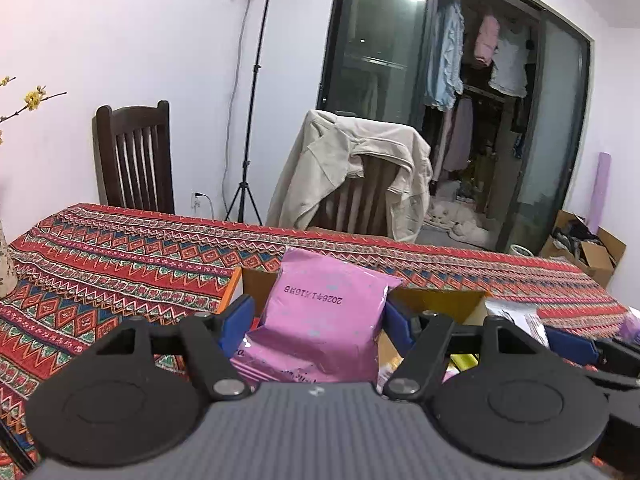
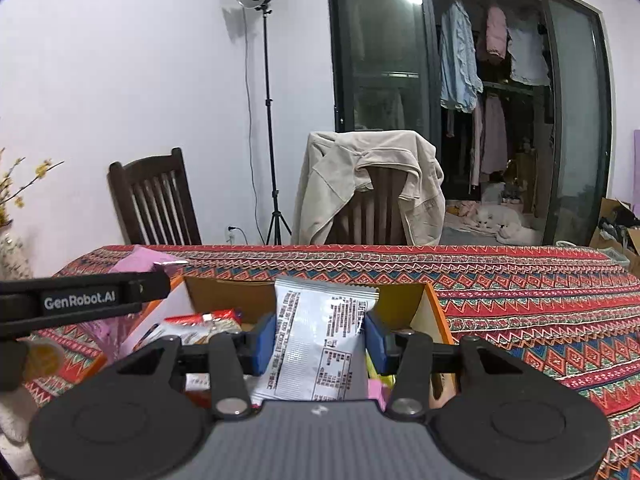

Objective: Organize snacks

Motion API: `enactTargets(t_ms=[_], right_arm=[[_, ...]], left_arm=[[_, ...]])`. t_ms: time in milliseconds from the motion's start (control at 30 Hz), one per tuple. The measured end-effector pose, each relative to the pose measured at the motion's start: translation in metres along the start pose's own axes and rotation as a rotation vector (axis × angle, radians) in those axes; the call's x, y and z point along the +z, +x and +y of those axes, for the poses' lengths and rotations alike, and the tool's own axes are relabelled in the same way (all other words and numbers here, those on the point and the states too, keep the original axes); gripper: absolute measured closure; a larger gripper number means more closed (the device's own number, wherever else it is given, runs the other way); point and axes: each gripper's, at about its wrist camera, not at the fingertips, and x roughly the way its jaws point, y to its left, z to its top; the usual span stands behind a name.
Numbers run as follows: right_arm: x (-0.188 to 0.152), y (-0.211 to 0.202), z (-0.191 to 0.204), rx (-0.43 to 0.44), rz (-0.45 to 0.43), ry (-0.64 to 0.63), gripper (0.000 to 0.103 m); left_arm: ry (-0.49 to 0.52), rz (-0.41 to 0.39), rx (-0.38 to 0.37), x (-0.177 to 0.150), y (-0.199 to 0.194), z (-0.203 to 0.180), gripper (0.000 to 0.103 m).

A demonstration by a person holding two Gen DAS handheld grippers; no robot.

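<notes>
Snacks are in both grippers at once: the left gripper (image 1: pixel 316 320) is clamped on a pink packet (image 1: pixel 320 320), and the right gripper (image 2: pixel 320 340) is pinched on a silver-white packet (image 2: pixel 320 340) printed with small text. Each packet stands upright between blue pads, above an open cardboard box (image 2: pixel 430 312) that sits on the surface (image 2: pixel 520 300). The box already holds a red-and-white packet (image 2: pixel 200 322) and some yellow and pink wrappers.

The step in hand looks like carrying two packets clear of the box, or across it, to sort them. To do it well, I would keep both grips steady and moderate, since puffed foil pouches slip when squeezed hard at the middle, and keep the two grippers apart so the left one's arm, which crosses the right wrist view at the left edge, does not knock the other packet.

The pink packet is glossy film, pillow-shaped, with a stamped date code and a crimped top. The silver one is flatter, with a serrated top seam. The box is stiff cardboard with orange edges; the surface wears a woven-look cloth in red zigzag bands.
</notes>
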Motion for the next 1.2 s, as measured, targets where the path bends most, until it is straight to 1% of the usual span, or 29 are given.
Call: enactTargets(t_ms=[100,167,233,333,367,400,533,567,600,633,667,700,733,767,800,867,1033,1200], right_arm=[[-0.003,0.015,-0.002,-0.012,-0.001,0.005,0.057],[-0.009,0.022,-0.005,-0.011,-0.008,0.008,0.057],[-0.017,0.028,-0.007,-0.008,-0.022,0.008,0.057],[-0.025,0.036,-0.011,-0.021,-0.021,-0.01,0.057],[-0.026,0.038,-0.011,-0.019,-0.017,-0.005,0.057],[-0.027,0.039,-0.012,-0.017,-0.013,-0.001,0.057],[-0.03,0.045,-0.013,-0.019,0.004,-0.006,0.057],[-0.031,0.046,-0.013,-0.017,0.008,-0.007,0.056],[-0.032,0.047,-0.013,-0.016,0.011,-0.008,0.056],[-0.033,0.048,-0.013,-0.011,0.015,-0.01,0.053],[-0.034,0.048,-0.014,-0.008,0.021,-0.007,0.048],[-0.034,0.048,-0.015,0.003,0.028,0.001,0.042],[-0.035,0.048,-0.016,0.012,0.033,0.013,0.024],[-0.034,0.048,-0.017,0.018,0.034,0.024,0.013],[-0.034,0.048,-0.018,0.022,0.031,0.028,0.011],[-0.034,0.047,-0.019,0.025,0.033,0.037,0.0],[-0.034,0.048,-0.022,0.02,0.032,0.051,0.0],[-0.032,0.04,-0.022,0.017,0.014,0.056,0.0]], left_arm=[[-0.008,0.006,0.01,-0.003,0.018,0.0,0.032],[0.005,-0.008,0.036,-0.009,0.027,-0.001,0.032],[0.002,-0.014,0.041,-0.017,0.035,0.001,0.032],[0.016,0.02,0.044,-0.024,0.049,0.003,0.032],[0.017,0.022,0.048,-0.026,0.051,0.004,0.033],[0.021,0.021,0.047,-0.027,0.052,0.005,0.043],[0.022,0.014,0.037,-0.028,0.051,0.006,0.043],[0.022,0.006,0.034,-0.028,0.049,0.005,0.043],[0.025,-0.004,0.033,-0.028,0.047,0.005,0.04],[0.025,-0.011,0.029,-0.028,0.045,0.004,0.035],[0.02,-0.018,0.027,-0.027,0.043,0.005,0.019],[0.009,-0.03,0.029,-0.027,0.04,0.006,0.007],[0.001,-0.045,0.032,-0.026,0.036,0.007,0.003],[0.0,-0.059,0.035,-0.025,0.033,0.007,0.0],[-0.002,-0.066,0.032,-0.024,0.031,0.008,0.0],[-0.015,-0.067,0.019,-0.021,0.029,0.009,0.0],[-0.024,-0.068,0.04,-0.019,0.028,0.009,0.0],[-0.022,-0.071,0.024,-0.015,0.017,0.007,0.0]])
